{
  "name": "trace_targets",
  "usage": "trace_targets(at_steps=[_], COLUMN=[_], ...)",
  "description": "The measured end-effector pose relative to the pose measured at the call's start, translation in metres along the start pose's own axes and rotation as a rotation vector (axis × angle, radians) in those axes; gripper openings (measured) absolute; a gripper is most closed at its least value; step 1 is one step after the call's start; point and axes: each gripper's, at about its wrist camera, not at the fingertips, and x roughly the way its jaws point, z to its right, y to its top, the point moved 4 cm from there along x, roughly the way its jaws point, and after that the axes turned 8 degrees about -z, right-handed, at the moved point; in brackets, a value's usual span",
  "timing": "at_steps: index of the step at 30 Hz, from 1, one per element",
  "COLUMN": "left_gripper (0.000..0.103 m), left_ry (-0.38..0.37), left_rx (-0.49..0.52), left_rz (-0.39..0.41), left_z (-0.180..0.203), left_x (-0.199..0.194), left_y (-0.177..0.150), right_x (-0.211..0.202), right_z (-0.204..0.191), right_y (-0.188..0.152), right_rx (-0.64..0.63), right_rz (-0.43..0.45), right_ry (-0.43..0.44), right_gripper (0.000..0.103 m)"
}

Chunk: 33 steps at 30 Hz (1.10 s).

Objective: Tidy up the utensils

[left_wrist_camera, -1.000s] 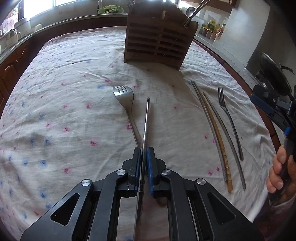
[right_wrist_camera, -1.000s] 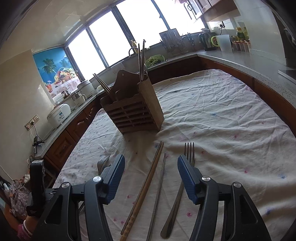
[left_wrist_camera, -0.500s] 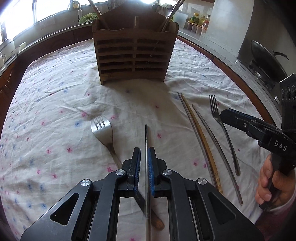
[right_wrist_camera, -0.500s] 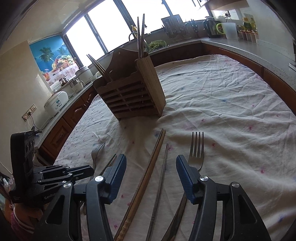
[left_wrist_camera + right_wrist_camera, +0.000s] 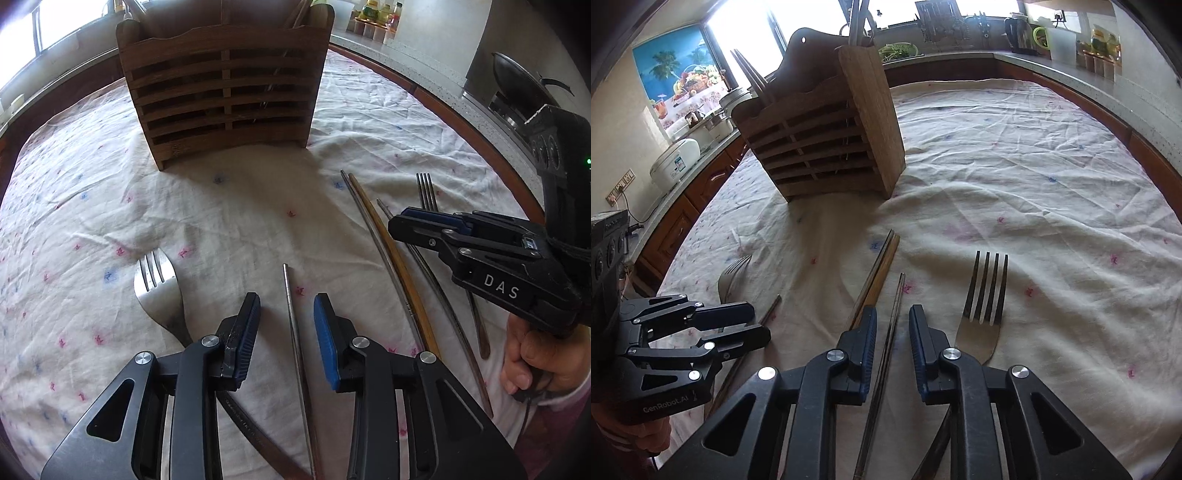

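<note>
A wooden slatted utensil holder (image 5: 225, 92) stands at the back of the cloth-covered table; it also shows in the right wrist view (image 5: 827, 144) with several utensils in it. My left gripper (image 5: 287, 321) is open, its jaws on either side of a metal chopstick (image 5: 293, 332) that lies on the cloth. A wide fork (image 5: 159, 291) lies just left of it. My right gripper (image 5: 893, 336) is partly open, its jaws around another metal chopstick (image 5: 892, 332). A wooden chopstick (image 5: 881, 273) lies to its left and a fork (image 5: 984, 299) to its right.
The table carries a white cloth with small pink and blue flowers (image 5: 1015, 173). A dark wooden rim and stone counter (image 5: 443, 99) run round it, with a wok (image 5: 517, 81) at the right. A rice cooker (image 5: 674, 162) and jars stand on the counters.
My left gripper has opened and let go of the metal chopstick, which now lies on the cloth. My right gripper has narrowed around the other metal chopstick. Both moved nearer the holder.
</note>
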Motion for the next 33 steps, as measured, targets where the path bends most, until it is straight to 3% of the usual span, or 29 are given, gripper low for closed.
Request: trace_targets(at_steps=[4, 11, 14, 20, 33], left_gripper=[0.027, 0.006, 0.005, 0.003, 0.003], left_ry=[0.0, 0.042, 0.048, -0.002, -0.068], left_rx=[0.016, 0.014, 0.007, -0.059, -0.141], left_rz=[-0.026, -0.008, 0.0, 0.008, 0.209], left_z=[0.001, -0.004, -0.004, -0.01, -0.019], left_x=[0.003, 0.004, 0.003, -0.002, -0.094], left_y=[0.007, 0.008, 0.008, 0.005, -0.009], right_x=[0.007, 0.011, 0.011, 0.007, -0.07], right_z=[-0.003, -0.009, -0.008, -0.001, -0.019], right_y=[0.01, 0.012, 0.013, 0.017, 0.022], right_rx=[-0.038, -0.112, -0.107, -0.029, -0.027], right_rz=[-0.023, -0.03, -0.024, -0.035, 0.116], right_ry=[-0.02, -0.066, -0.073, 0.018, 0.129], right_gripper=[0.017, 0.017, 0.009, 0.004, 0.004])
